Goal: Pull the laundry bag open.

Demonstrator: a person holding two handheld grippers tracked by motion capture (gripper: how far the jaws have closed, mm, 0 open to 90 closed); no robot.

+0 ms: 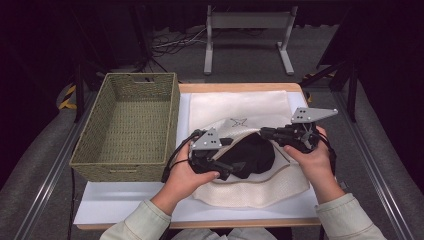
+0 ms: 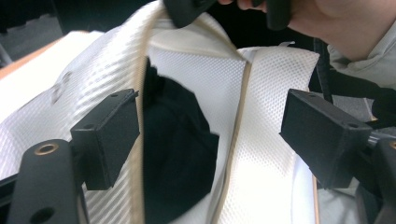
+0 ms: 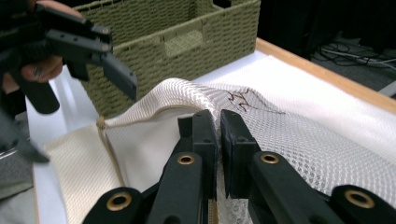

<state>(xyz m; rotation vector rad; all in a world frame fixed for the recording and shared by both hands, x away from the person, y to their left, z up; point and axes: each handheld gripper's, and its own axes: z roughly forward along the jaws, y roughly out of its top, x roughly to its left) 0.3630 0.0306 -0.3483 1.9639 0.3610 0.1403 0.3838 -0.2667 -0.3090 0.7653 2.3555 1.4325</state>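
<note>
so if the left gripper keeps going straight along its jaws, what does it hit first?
Most likely the black garment inside the open white mesh bag. The left gripper is open, its jaws straddling the bag's opening, dark fabric dead ahead. How far off is unclear.

white mesh bag (image 1: 260, 187), olive woven basket (image 1: 127, 125)

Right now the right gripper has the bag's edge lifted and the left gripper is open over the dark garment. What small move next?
Probably push the open left gripper a little deeper, nudging the black garment further into the mesh bag. The right gripper is shut on the bag's upper edge, holding the mouth open, yet part of the garment lies at the opening.
</note>
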